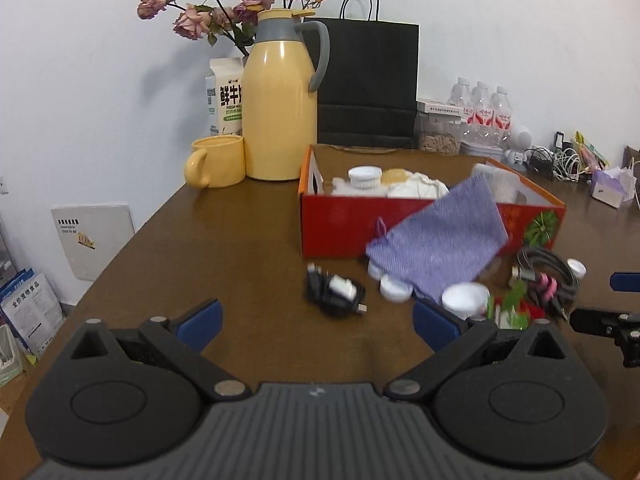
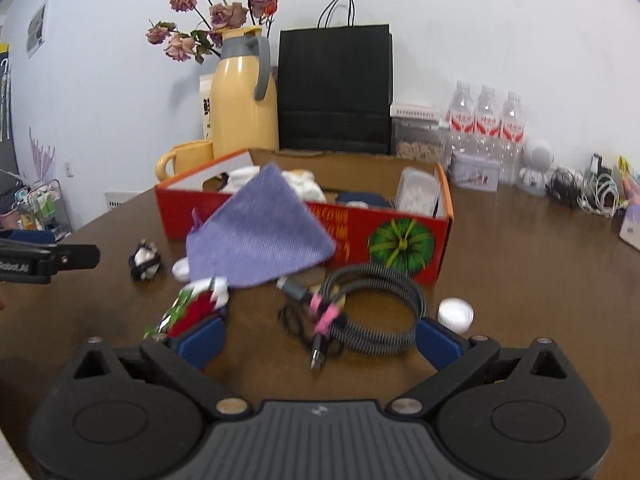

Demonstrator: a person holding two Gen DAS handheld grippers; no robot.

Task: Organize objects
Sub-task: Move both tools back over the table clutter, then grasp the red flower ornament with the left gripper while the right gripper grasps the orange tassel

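Brown wood surface (image 1: 224, 240) runs back to a white wall, where I see a yellow thermos jug (image 1: 280, 108), a yellow mug (image 1: 218, 162) and a black paper bag (image 1: 368, 84). An open red box (image 1: 340, 220) sits mid-surface, its long side running across both views, with a purple cloth pouch (image 1: 440, 240) draped over its front wall, its upper corner tipped into the box.

My left hand-held gripper (image 1: 316, 320) stands wide open with nothing between its blue pads; ahead of it lies a small black-and-white charger bundle (image 1: 336, 292). Only this view shows the milk carton (image 1: 226, 100) clearly and the white lids (image 1: 394, 288) tucked at the pouch's lower edge.

My right hand-held gripper (image 2: 318, 344) is also spread wide and empty. Its view alone shows the coiled braided cable (image 2: 376, 308) whole, lying flat in front of the box, its plug end pointing toward the camera, pink ties on the near-left side. A white cap (image 2: 454, 314) lies just beside the right pad, a red-and-green packet (image 2: 192, 308) by the left.
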